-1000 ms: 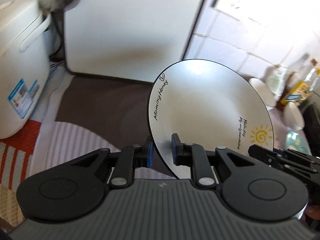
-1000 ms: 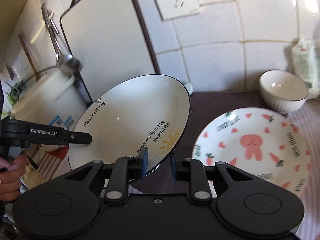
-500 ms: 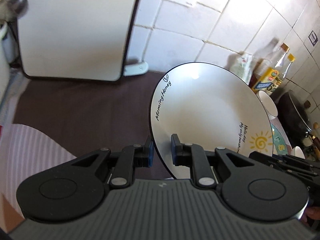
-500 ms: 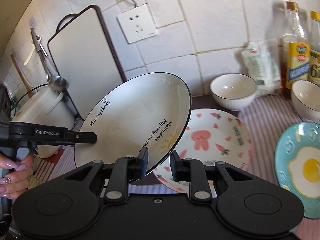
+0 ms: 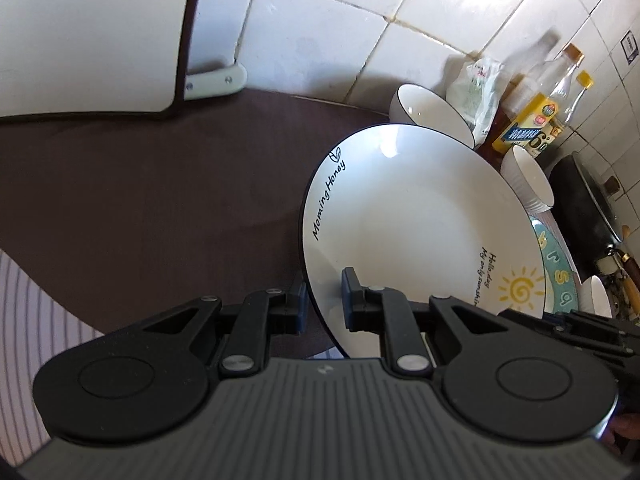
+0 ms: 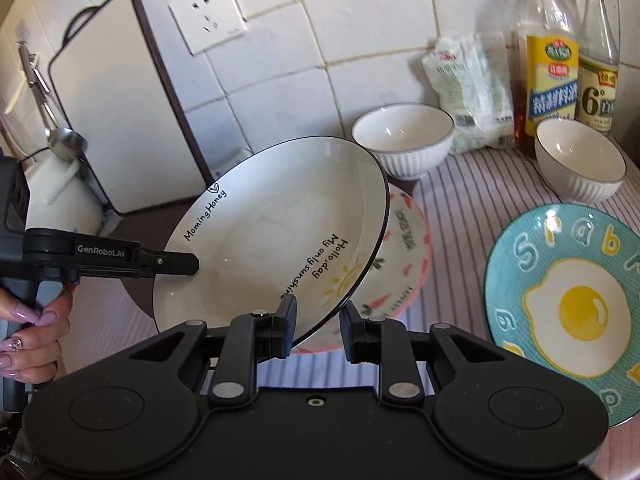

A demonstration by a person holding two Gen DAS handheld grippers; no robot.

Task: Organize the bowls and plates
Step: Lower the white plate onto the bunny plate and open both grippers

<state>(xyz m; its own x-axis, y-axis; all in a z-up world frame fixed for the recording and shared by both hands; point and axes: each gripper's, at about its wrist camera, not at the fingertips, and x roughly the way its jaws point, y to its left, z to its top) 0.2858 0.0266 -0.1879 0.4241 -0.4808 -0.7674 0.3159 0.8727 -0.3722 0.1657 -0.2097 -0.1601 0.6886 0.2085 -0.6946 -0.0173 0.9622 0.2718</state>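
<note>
White plate [image 6: 272, 236] is up in the air, tilted, with the left gripper [image 5: 323, 304] and right gripper [image 6: 318, 330] each pinching its rim. It hangs over the pink plate [image 6: 404, 248]. It could slip and crack there, or bump the bowl [image 6: 402, 140] just behind; bare striped mat [image 6: 460, 216] lies further right.

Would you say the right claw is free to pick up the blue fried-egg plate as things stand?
Probably not: the right claw is clamped on the rim of the white sun plate, shared with the left claw. The fried-egg plate itself lies uncovered.
</note>
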